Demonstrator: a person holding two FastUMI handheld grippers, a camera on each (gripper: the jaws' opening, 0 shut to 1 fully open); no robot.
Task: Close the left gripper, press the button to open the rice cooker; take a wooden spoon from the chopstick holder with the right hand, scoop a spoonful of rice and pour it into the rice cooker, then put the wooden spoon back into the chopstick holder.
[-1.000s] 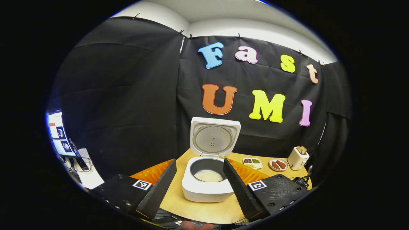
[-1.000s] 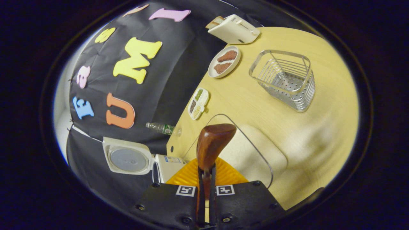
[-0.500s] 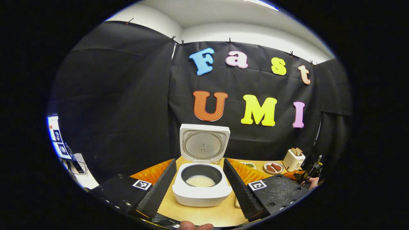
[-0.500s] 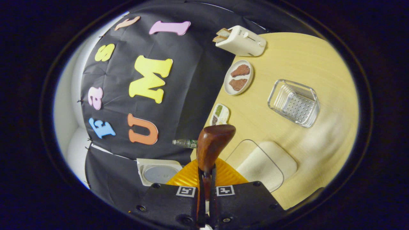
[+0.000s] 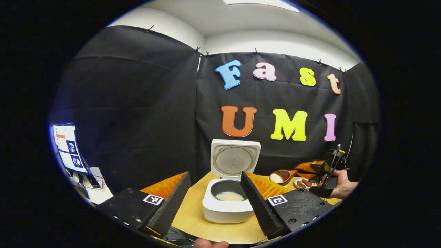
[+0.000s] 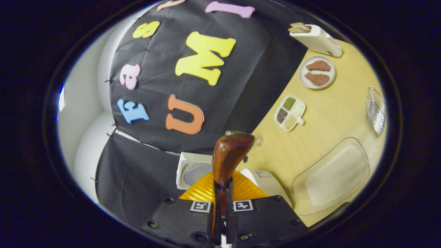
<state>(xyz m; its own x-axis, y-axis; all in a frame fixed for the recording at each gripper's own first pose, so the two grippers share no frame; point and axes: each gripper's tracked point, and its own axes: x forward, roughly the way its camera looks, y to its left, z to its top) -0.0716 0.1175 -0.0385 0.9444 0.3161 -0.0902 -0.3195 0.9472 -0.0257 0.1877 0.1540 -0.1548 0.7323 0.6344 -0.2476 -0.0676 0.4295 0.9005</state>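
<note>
While black cloth walls the pale wooden table [image 5: 193, 220], my left gripper [image 5: 215, 196] gapes near the rice cooker [image 5: 227, 206]; my right gripper [image 6: 222, 193] clamps the wooden spoon [image 6: 227, 155].

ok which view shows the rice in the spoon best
The left gripper view: the wooden spoon faces it with white rice in its bowl, right of the rice cooker. The right gripper view sees the spoon's back, gripped.
</note>
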